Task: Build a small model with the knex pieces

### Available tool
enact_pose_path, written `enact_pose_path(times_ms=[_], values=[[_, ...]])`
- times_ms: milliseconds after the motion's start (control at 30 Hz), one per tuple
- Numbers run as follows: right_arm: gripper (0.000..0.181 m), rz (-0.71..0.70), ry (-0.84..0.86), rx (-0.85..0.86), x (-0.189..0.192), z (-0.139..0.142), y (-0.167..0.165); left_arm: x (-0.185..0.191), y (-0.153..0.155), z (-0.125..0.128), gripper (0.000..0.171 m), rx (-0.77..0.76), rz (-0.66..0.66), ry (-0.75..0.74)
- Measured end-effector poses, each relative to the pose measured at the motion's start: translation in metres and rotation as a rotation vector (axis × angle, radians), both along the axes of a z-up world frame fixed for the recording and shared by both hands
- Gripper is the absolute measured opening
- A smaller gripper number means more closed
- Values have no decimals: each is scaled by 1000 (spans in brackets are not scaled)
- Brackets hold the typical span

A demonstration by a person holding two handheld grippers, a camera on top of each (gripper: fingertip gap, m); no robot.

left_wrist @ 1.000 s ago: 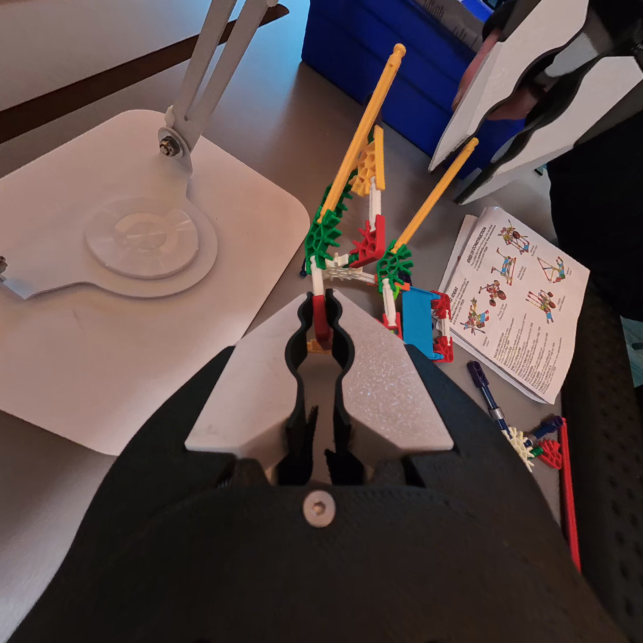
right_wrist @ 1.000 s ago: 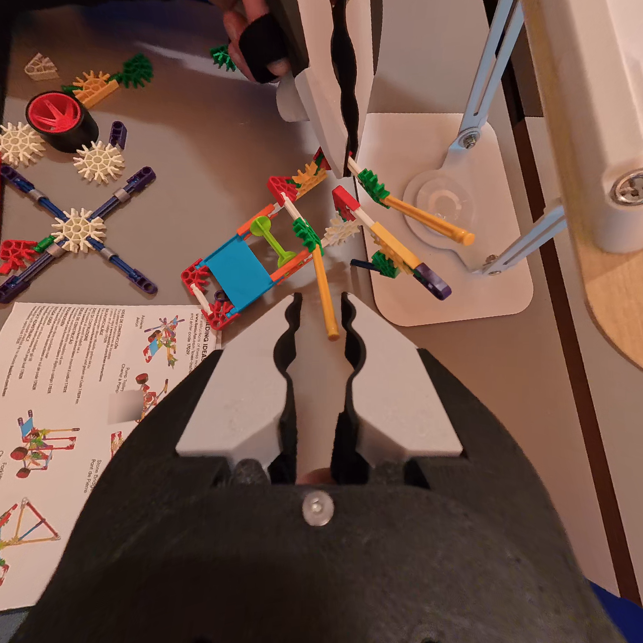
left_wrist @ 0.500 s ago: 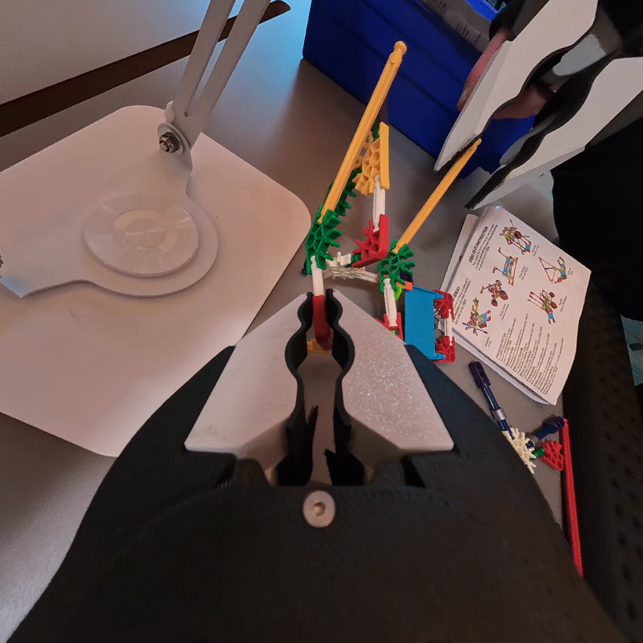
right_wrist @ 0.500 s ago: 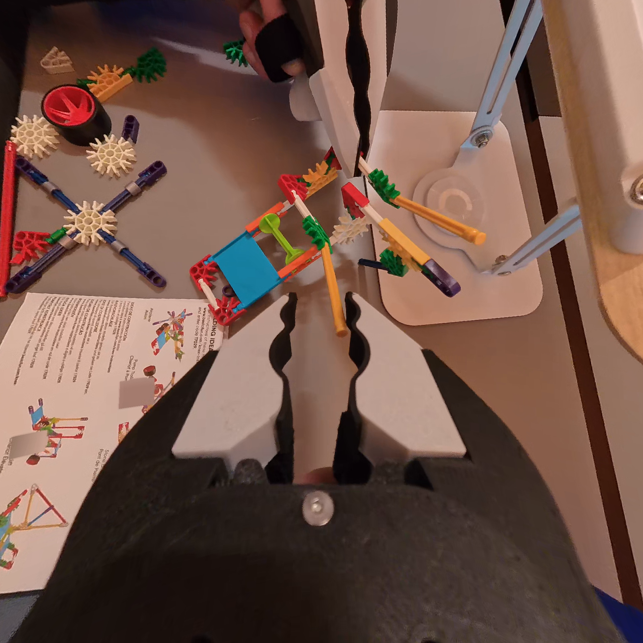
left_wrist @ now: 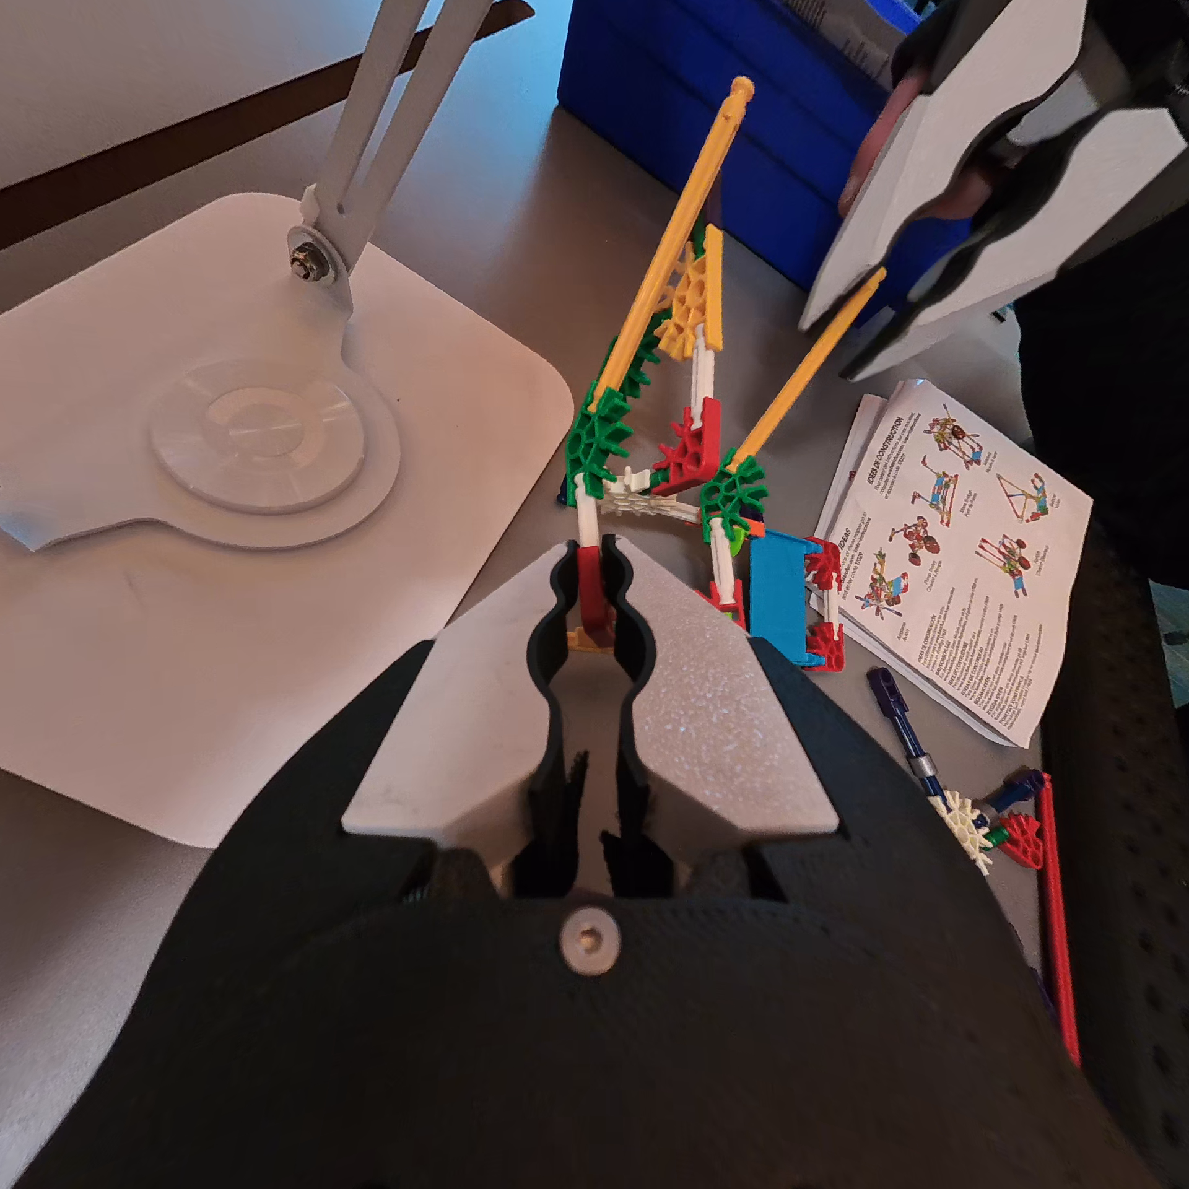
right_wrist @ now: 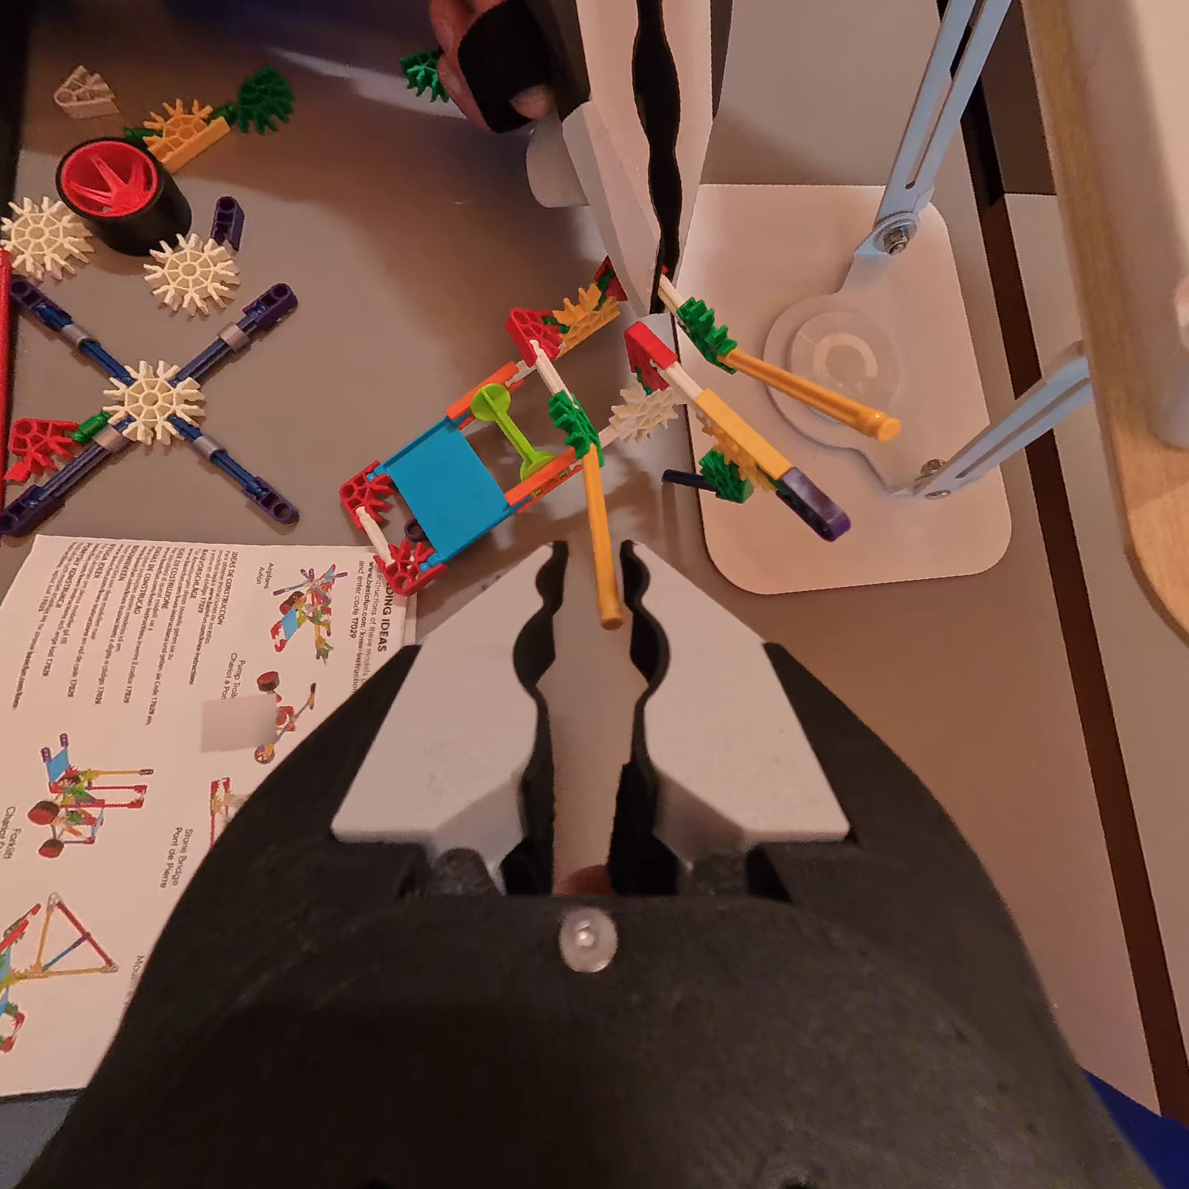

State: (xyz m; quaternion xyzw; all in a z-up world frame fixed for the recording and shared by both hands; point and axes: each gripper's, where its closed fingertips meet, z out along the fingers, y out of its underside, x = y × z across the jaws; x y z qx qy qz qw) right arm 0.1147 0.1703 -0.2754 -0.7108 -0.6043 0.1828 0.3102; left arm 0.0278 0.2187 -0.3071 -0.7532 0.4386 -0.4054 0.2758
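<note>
The rod-and-connector toy model (left_wrist: 682, 463) stands tilted on the grey worktop (left_wrist: 489, 212), beside the white stand base (left_wrist: 161, 579). The left gripper (left_wrist: 590, 553) has its jaws clamped on a red connector (left_wrist: 592, 595) at the model's near lower corner. One yellow rod (right_wrist: 601, 547) sticks out from a green connector (right_wrist: 572, 421), and its free end lies between the jaws of the right gripper (right_wrist: 593, 556), which stand apart with the rod closer to the right-hand jaw, apparently not yet touching. A second yellow rod (left_wrist: 669, 238) rises higher, pointing towards the blue bin (left_wrist: 708, 129). For a clean hold, the rod would best sit centred and deeper in the gap, with the left grip steady. Just beside the model's blue panel (right_wrist: 447, 492) lies an instruction leaflet (right_wrist: 129, 675); loose snowflake connectors, a red-hubbed wheel (right_wrist: 119, 190) and a blue cross assembly (right_wrist: 151, 402) lie well apart.
</note>
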Motion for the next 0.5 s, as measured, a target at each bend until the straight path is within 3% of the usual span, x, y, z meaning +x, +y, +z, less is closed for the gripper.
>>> enact_pose_path(times_ms=[233, 500], values=[[26, 25, -18, 100, -1, 6, 2, 0, 0, 0, 5, -2, -1, -2], [26, 14, -132, 181, 3, -13, 14, 1, -1, 0, 5, -2, -5, -1]])
